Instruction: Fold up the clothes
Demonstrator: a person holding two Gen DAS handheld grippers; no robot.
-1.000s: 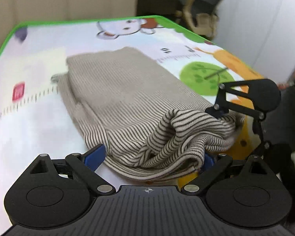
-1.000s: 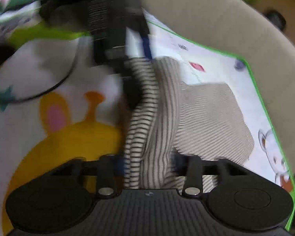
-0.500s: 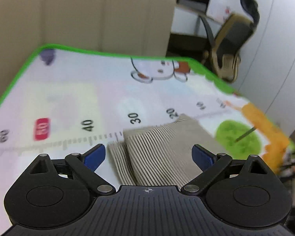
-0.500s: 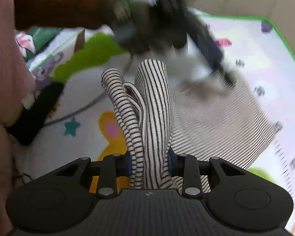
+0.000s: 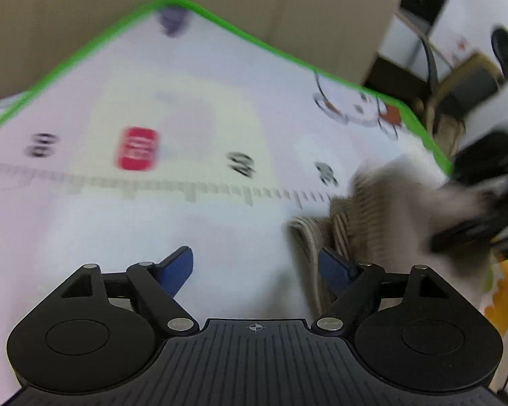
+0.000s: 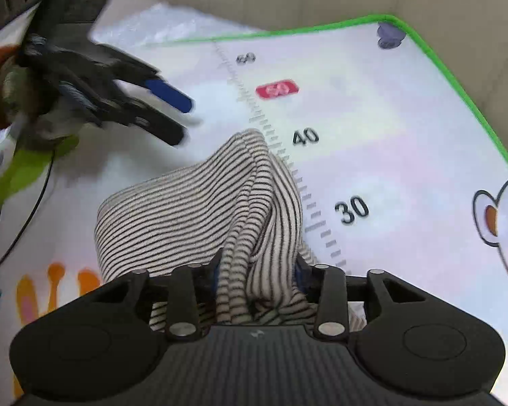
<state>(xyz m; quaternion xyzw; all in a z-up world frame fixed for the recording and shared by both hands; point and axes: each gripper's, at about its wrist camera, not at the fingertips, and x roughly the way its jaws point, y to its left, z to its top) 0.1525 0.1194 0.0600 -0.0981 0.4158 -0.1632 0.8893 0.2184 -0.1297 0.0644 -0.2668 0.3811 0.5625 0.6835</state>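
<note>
Mid-fold on the striped knit garment (image 6: pixel 199 209): bunched in a loose heap on the play mat (image 6: pixel 372 128), lying along the printed ruler scale between the 30 and 40 marks, well in from the green-edged far corner. Right gripper (image 6: pixel 257 270) clamped on a thick gathered wad of the stripes, fabric filling the gap between the blue pads; jaws easing apart at this moment but cloth not yet let go. Left gripper (image 5: pixel 254 267) wide apart and narrowing, nothing between the pads, only bare mat under them; garment edge just beside the right-hand pad (image 5: pixel 335 267), contact unclear through the motion blur. From the right wrist view, left gripper (image 6: pixel 159 108) hovering above the mat off the heap's left side, apart from the cloth. Reads as a carry/reposition step, fold not yet laid flat. Next move likely: set the held wad down toward the mat centre, bring the empty left gripper onto a free edge or corner of the garment, then pull the two apart to flatten before the next fold. Risk: pinching several layers at once, so a single edge needs picking out.
</note>
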